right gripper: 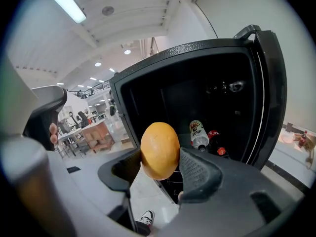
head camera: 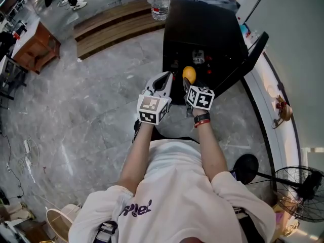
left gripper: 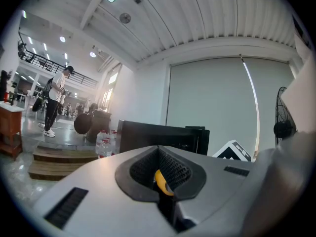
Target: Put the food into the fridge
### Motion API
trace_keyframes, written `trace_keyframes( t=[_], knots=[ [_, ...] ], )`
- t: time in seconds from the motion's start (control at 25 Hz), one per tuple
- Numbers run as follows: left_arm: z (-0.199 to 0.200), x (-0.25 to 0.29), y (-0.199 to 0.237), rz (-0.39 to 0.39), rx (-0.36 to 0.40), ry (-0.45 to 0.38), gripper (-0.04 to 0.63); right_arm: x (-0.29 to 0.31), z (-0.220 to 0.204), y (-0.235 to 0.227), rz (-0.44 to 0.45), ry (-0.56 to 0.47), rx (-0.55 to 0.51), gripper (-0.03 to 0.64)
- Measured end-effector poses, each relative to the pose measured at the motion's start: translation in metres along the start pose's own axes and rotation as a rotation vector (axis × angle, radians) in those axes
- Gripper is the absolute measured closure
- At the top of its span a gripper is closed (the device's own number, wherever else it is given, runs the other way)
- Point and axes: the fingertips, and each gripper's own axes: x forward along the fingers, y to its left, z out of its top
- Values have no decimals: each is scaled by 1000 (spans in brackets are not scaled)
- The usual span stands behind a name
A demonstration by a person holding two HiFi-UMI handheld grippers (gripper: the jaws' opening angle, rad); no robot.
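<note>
My right gripper (head camera: 188, 79) is shut on an orange (head camera: 189, 74), held just in front of the open black mini fridge (head camera: 202, 24). In the right gripper view the orange (right gripper: 159, 149) sits between the two pads of that gripper (right gripper: 160, 166), with the dark fridge (right gripper: 168, 95) behind it. A white-labelled bottle (right gripper: 198, 135) and red-capped bottles (right gripper: 217, 143) lie inside. The fridge door (head camera: 251, 53) swings out to the right. My left gripper (head camera: 164, 81) hovers just left of the orange with its jaws together; a thin yellow sliver shows between its pads (left gripper: 174, 172).
Plastic water bottles (head camera: 159, 4) stand behind the fridge. Wooden steps (head camera: 109, 28) run along the far left, with a wooden desk (head camera: 35, 45) beyond. A floor fan (head camera: 299, 187) stands at the right by the white wall. A person (left gripper: 53, 101) stands far off.
</note>
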Motion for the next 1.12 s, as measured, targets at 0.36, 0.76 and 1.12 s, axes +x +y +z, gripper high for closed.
trace_keyframes(
  t=[0.36, 0.76, 1.12],
  knots=[
    [-11, 19, 9, -24, -1, 2, 578, 31, -10, -7, -5, -2, 27, 356],
    [-20, 36, 19, -50, 9, -7, 578, 60, -22, -18, -25, 0, 36, 356],
    [-37, 55, 24, -78, 15, -6, 578, 94, -35, -30, -41, 9, 34, 356]
  ],
)
